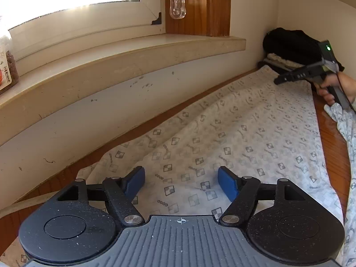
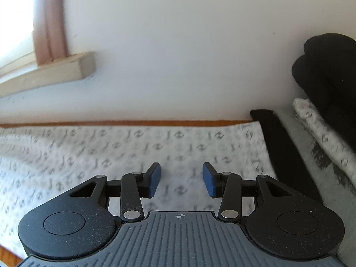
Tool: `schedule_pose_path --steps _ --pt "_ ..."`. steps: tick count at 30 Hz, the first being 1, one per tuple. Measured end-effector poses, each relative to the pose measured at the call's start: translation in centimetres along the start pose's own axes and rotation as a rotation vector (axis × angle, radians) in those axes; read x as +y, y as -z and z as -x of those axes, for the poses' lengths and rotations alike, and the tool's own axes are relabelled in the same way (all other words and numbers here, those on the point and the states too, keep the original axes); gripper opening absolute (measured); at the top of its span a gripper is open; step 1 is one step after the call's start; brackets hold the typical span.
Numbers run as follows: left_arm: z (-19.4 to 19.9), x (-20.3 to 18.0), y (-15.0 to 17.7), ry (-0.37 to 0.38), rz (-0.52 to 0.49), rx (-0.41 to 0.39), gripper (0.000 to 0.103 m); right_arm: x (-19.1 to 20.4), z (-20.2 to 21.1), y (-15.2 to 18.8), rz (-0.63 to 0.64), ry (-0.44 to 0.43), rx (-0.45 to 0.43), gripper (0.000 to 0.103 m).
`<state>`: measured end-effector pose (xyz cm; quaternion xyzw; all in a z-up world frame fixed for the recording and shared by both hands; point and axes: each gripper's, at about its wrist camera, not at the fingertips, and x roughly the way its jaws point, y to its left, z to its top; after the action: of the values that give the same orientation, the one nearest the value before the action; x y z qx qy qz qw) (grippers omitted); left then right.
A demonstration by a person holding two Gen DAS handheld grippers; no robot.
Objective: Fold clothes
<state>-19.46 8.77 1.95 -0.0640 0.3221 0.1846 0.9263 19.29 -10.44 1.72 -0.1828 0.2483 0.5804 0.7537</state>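
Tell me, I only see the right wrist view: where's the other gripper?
Observer: The left gripper hovers over the near end of the white patterned cloth, jaws open, holding nothing.
Child: Is anything on the windowsill?
Observer: Yes, a clear jar of brown bits stands at its left end.
Child: Is all the cloth flat?
Observer: No, a patterned part trails off the right side, over the brown wooden table.
Child: What's holding my gripper?
Observer: A bare hand grips the right gripper; its jaws are open too.
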Motion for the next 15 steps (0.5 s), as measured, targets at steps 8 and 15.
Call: schedule_pose_path --steps 8,15 --pt "-0.3 0.5 -2.9 -0.057 0.114 -0.078 0.053 0.2 -0.1 0.4 0.003 -0.021 0.003 0.055" --pt "-4.7 1.8 -4.6 0.020 0.246 0.013 0.007 -0.2 -0.6 0.2 0.001 -0.021 0.002 0.056"
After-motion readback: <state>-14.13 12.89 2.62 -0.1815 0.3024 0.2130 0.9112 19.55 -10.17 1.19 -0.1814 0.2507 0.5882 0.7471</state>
